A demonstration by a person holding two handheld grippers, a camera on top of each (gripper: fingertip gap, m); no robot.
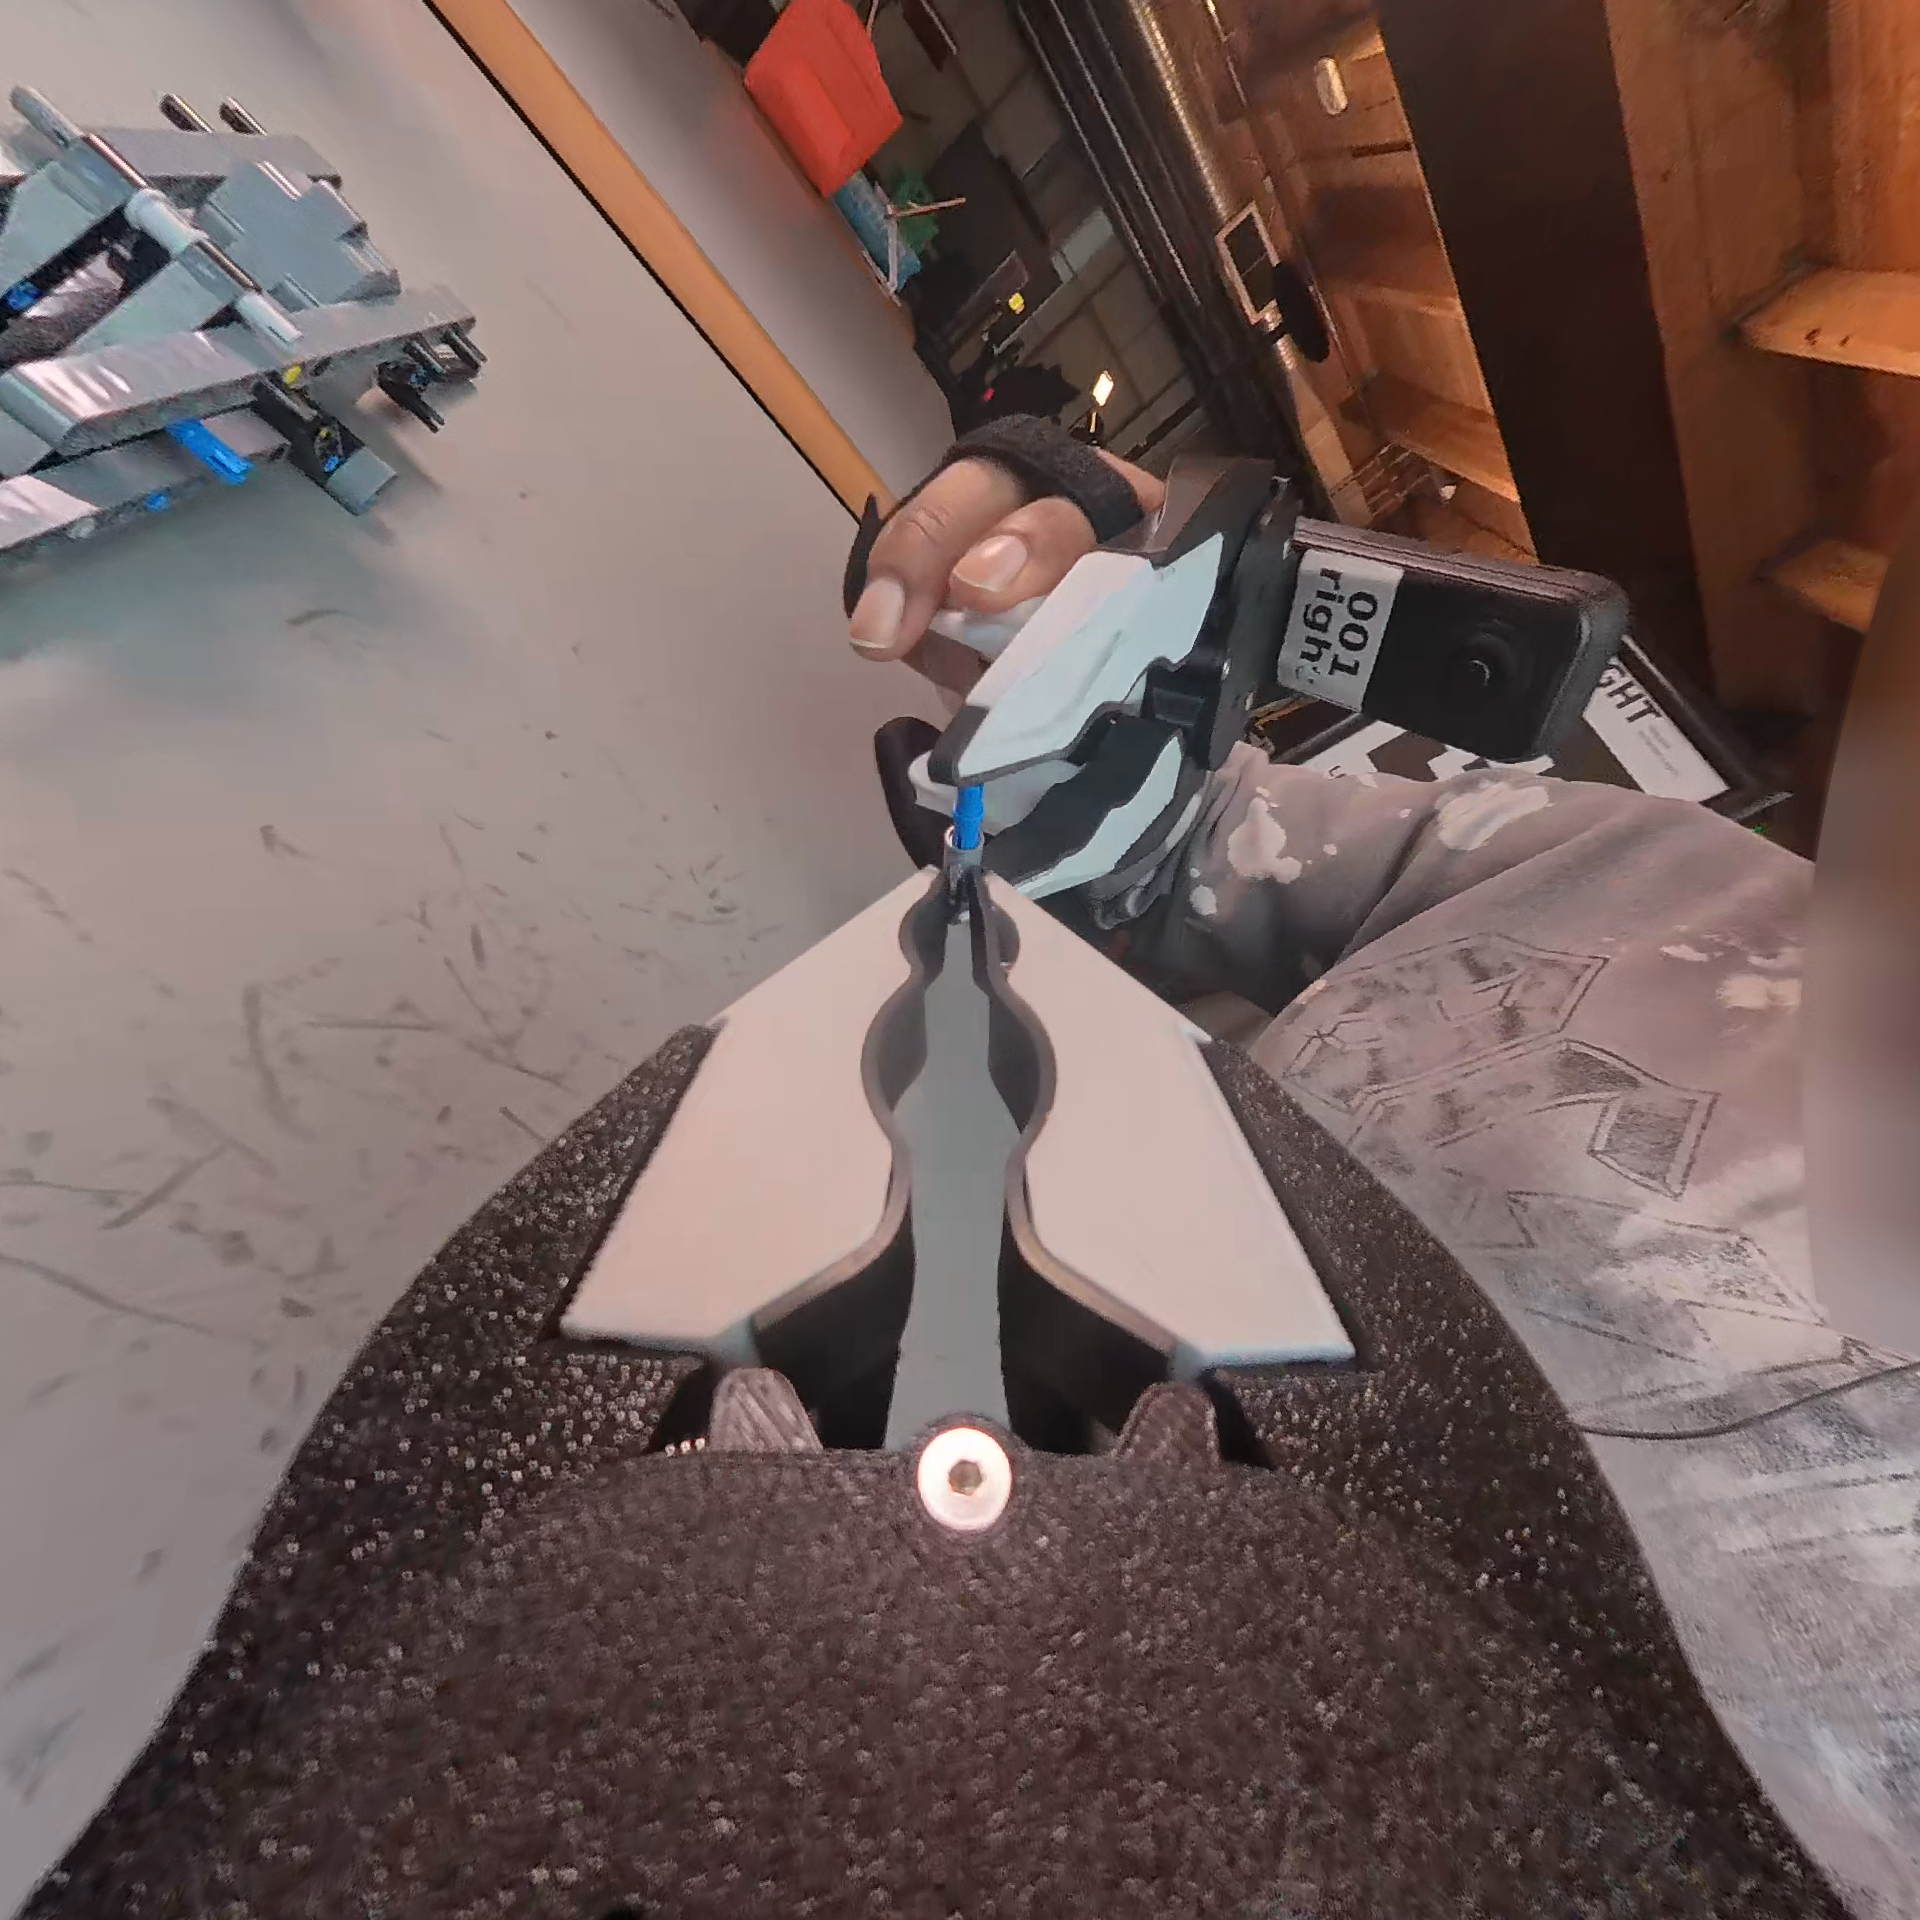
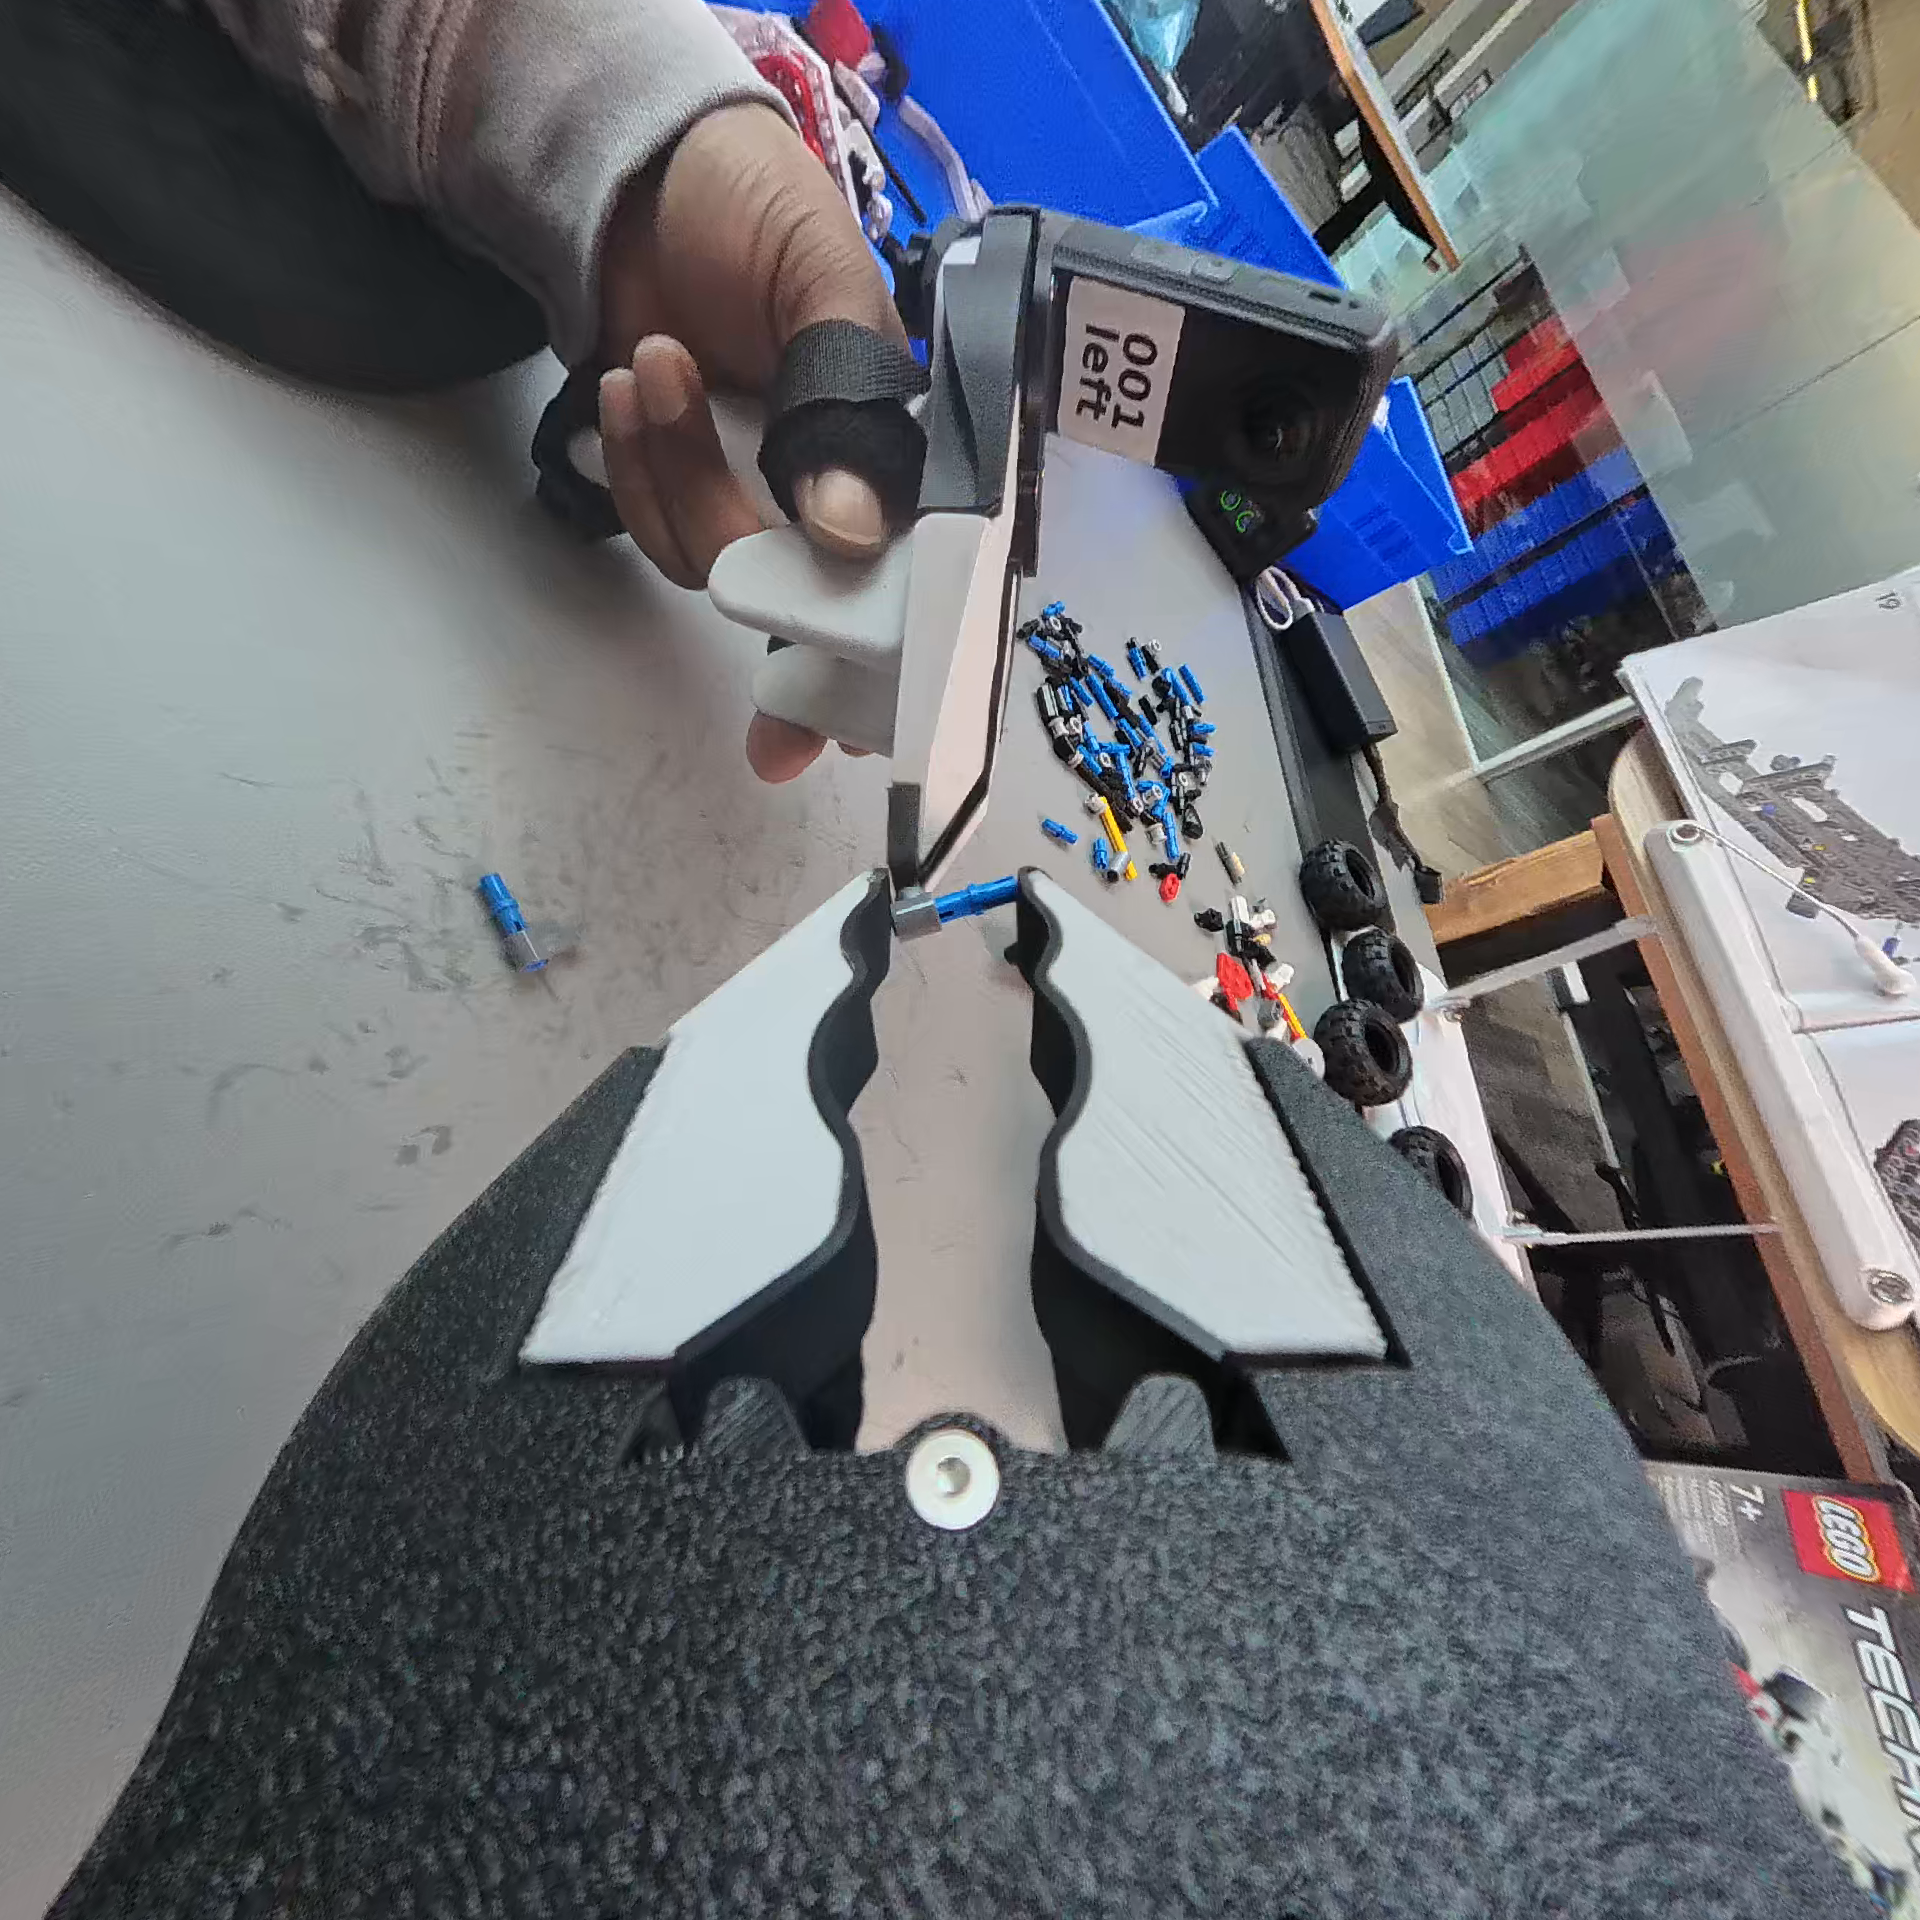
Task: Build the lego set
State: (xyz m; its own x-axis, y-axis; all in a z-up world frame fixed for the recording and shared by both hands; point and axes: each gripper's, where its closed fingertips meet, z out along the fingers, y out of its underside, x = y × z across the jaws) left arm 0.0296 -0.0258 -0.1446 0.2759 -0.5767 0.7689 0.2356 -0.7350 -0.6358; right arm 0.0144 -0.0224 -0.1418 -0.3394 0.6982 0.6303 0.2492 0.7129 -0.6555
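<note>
— What are they building over there?

— The grey chassis (image 1: 187,312) is sitting far off on the tabletop (image 2: 260,727). It is looking stiff but likely to pop apart if squeezed, so I would be lifting it by the long side beams. The work right now is happening in mid-air, just above the tabletop: the left tool (image 1: 961,883) is pinching a grey sleeve (image 2: 914,920) at its very tips, and the right tool (image 2: 953,888), jaws narrow, is holding the blue pin (image 2: 977,896) end to end, seemingly pressing it in.

— Tricky piece?

— Light, hard, slick plastic, so it is wanting a squeeze along its length.

— Anything in containers?

— Blue bins (image 2: 1351,499) are standing behind, though I cannot tell what they are holding. The set's box (image 2: 1818,1621) is lying at the edge. The pile of pins (image 2: 1122,727) is lying loose, in no container
</note>
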